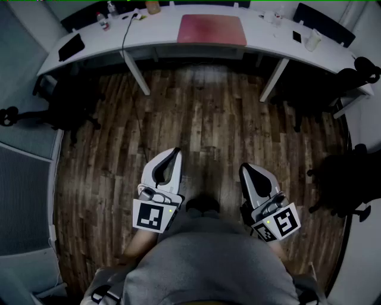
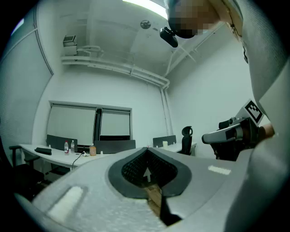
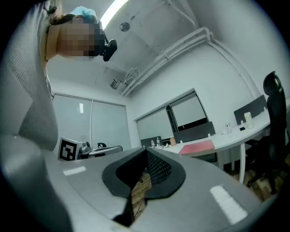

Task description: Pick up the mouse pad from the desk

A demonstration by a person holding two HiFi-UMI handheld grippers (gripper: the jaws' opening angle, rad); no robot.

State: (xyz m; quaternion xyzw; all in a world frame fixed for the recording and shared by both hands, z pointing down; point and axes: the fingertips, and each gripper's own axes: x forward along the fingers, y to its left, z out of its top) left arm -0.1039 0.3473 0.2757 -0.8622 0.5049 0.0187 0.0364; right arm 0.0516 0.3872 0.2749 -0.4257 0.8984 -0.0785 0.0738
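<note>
A red mouse pad lies flat on the long white desk at the far side of the room, and shows as a pink slab in the right gripper view. I stand well back from the desk over the wooden floor. My left gripper and right gripper are both held level in front of my body, shut, with nothing between the jaws. In the left gripper view the left gripper points towards the desk's left part, with the right gripper's body at the right edge.
The desk carries bottles, a black cable, a dark flat device, a cup and small items. Black office chairs stand left, and more right. White desk legs reach the wood floor.
</note>
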